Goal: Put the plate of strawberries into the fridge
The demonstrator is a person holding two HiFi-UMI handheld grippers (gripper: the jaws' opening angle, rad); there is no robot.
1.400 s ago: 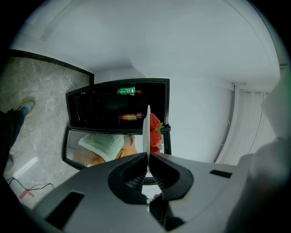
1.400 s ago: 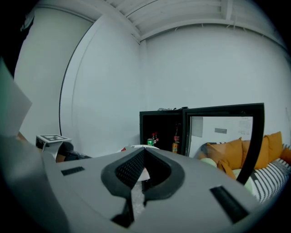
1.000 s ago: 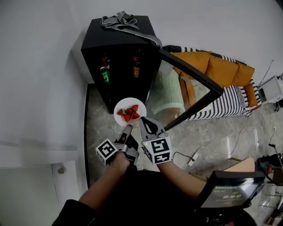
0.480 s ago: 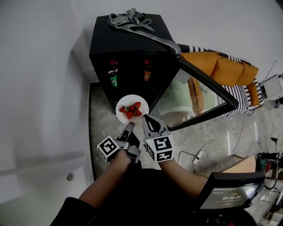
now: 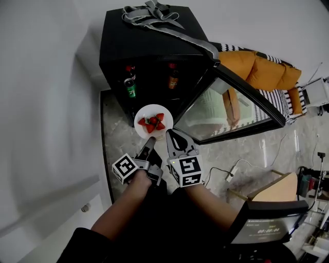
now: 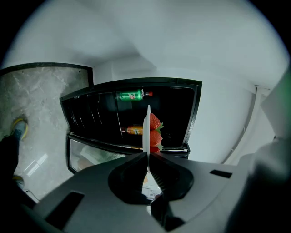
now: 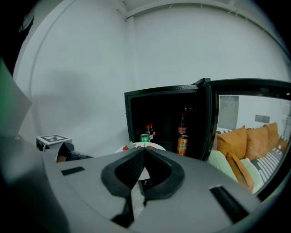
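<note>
**A:** How are the left gripper's (image 6: 147, 154) jaws set?

**B:** They are pressed shut on the rim of the white plate (image 6: 146, 127), which is seen edge-on between them. The strawberries (image 6: 155, 132) are carried on it.

**A:** And the right gripper (image 7: 144, 151)?

**B:** Its jaws are brought together at the tips, and nothing is seen between them. The plate (image 7: 152, 145) is seen just beyond them.

**A:** Where is the plate placed in the head view?

**B:** The plate (image 5: 145, 112) is held outside the open fridge (image 5: 149, 43), in front of its dark opening and over the marble floor (image 5: 115, 138). The strawberries (image 5: 153, 123) are piled at its centre. The left gripper (image 5: 149, 144) is found at the plate's 6 o'clock, and the right gripper (image 5: 172, 136) near its 5 o'clock.

**A:** What is seen further out?

**B:** A green can (image 5: 130, 88) and an orange can (image 5: 173, 80) are stood inside the fridge, at 11 and 1 o'clock from the plate. The glass door (image 5: 231, 110) is swung out toward 3 o'clock. A sofa with orange cushions (image 5: 262, 72) is set behind the door, and a grey cloth (image 5: 154, 15) is laid on the fridge top.
</note>
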